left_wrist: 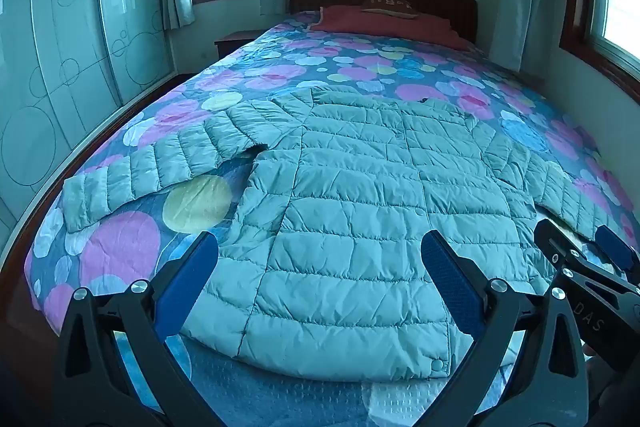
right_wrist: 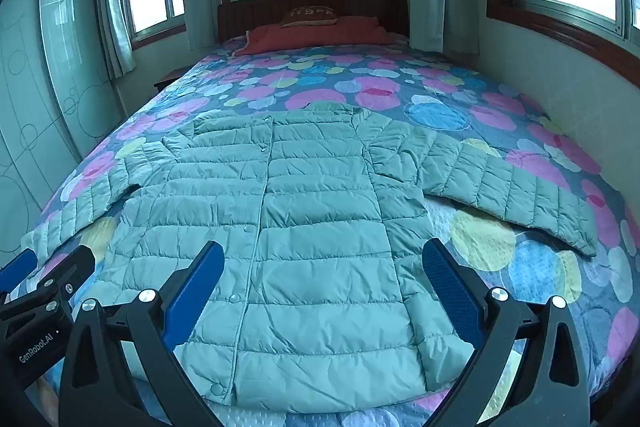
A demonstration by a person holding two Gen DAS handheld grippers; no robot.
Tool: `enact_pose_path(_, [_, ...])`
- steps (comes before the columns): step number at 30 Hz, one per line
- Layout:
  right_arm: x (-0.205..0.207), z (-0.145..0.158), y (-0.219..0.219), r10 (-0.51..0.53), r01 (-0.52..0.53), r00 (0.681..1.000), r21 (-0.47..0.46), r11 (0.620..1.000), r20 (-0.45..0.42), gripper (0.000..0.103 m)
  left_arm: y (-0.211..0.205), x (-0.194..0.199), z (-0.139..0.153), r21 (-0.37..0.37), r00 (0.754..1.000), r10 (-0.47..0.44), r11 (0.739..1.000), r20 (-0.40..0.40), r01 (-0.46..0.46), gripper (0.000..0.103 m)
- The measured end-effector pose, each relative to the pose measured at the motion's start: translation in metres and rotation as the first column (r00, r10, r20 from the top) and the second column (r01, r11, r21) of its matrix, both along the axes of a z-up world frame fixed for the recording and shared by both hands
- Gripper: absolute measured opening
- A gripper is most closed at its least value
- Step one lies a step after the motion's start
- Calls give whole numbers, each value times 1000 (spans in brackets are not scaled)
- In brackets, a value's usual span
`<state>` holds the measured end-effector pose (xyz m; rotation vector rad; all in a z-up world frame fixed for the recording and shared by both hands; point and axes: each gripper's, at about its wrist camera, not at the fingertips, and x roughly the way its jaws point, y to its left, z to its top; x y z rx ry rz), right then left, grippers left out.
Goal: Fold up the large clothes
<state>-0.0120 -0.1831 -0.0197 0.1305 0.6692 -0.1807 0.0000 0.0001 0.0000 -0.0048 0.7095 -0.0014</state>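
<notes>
Nearest the lens, hovering with fingers spread wide and pinching nothing, left gripper (left_wrist: pixel 320 267) and right gripper (right_wrist: pixel 324 275) over the hem of the quilted jacket (right_wrist: pixel 296 219) lying flat, sleeves outstretched, on the bed (right_wrist: pixel 400 83).

Pale green quilted jacket (right_wrist: pixel 308 227) spread flat on bed, sleeves out
</notes>
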Motion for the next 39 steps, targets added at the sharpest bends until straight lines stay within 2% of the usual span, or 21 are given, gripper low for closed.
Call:
enact_pose_path(27, [-2, -4, 3, 2, -2, 1000, 7, 1000, -5, 99, -2, -3, 5, 7, 1000, 3, 1000, -3, -3, 101])
enact_pose_path(39, [-2, -3, 6, 2, -2, 1000, 5, 1000, -7, 99, 0, -2, -3, 6, 1000, 3, 1000, -10, -3, 101])
